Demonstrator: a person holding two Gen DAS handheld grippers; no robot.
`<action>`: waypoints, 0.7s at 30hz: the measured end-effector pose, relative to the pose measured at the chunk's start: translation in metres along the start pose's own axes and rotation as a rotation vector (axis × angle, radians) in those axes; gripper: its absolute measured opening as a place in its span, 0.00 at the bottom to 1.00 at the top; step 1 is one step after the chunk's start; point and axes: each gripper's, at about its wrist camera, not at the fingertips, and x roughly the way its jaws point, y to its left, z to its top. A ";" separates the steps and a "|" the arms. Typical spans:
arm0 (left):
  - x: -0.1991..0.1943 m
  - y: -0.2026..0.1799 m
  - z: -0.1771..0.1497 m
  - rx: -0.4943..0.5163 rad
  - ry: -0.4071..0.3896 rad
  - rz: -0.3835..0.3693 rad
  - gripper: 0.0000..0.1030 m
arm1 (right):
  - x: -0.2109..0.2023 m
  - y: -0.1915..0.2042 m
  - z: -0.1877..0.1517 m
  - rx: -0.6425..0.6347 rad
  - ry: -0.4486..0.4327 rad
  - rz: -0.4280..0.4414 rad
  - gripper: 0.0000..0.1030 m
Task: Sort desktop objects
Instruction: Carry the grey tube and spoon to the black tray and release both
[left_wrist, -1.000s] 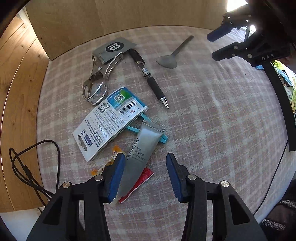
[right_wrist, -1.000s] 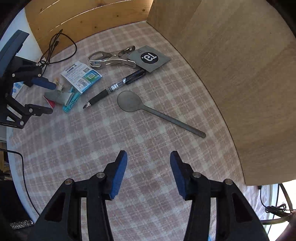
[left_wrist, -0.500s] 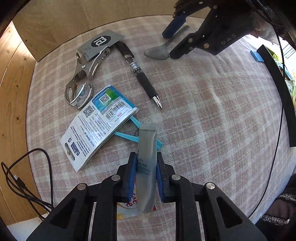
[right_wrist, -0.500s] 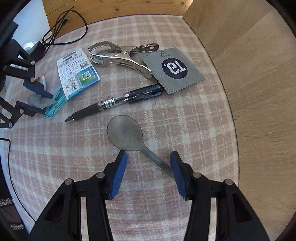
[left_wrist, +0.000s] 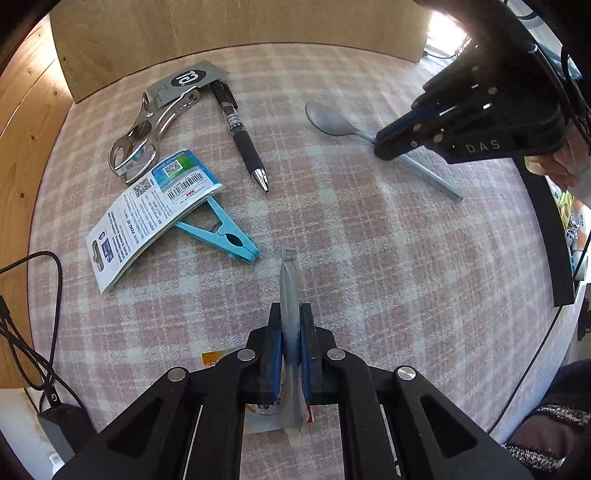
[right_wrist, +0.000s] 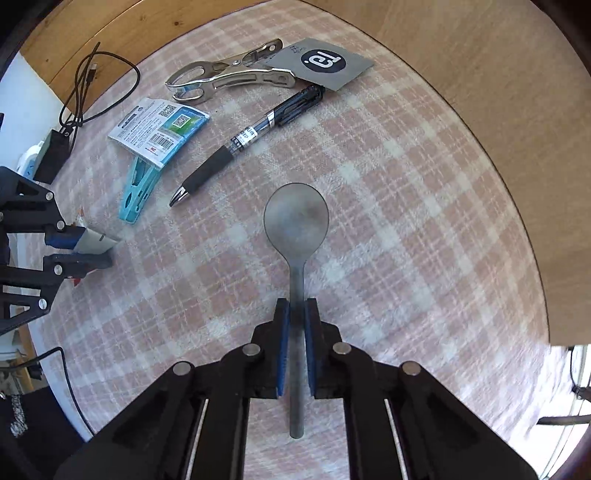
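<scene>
The loose items lie grouped toward one side of the checked tablecloth (left_wrist: 369, 229), which leaves each gripper a clear approach to its own piece, so two pickups proceed at once. The left gripper (left_wrist: 290, 350) points steeply down with its jaws closing on the grey tube (left_wrist: 288, 284); both pads press the tube's flat sides edge-on, its crimped end projecting forward above the cloth, beside the blue clothes peg (left_wrist: 225, 234). That edgewise hold appears chosen because the tube is thin and would slip from a flat pinch. The right gripper (right_wrist: 294, 343) points straight down, jaws closing across the handle of the metal spoon (right_wrist: 296, 229); the pads bracket the narrow shaft, with the bowl lying ahead of them and the handle end trailing behind. The spoon appears to rest on the cloth, not yet raised. Untouched at present: the black pen (right_wrist: 236, 146), the metal clamp (right_wrist: 229, 72), the grey card (right_wrist: 325, 62) and the printed packet (right_wrist: 162, 127), which overlaps the peg. No sorting container is visible in either view
</scene>
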 end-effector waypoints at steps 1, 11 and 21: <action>-0.001 -0.001 -0.002 -0.011 -0.009 -0.018 0.07 | -0.002 0.001 -0.005 0.033 -0.005 0.003 0.08; -0.025 -0.030 0.019 0.067 -0.060 -0.071 0.07 | -0.051 -0.003 -0.079 0.280 -0.078 0.026 0.08; -0.038 -0.162 0.080 0.336 -0.076 -0.150 0.07 | -0.123 -0.085 -0.230 0.616 -0.208 -0.023 0.08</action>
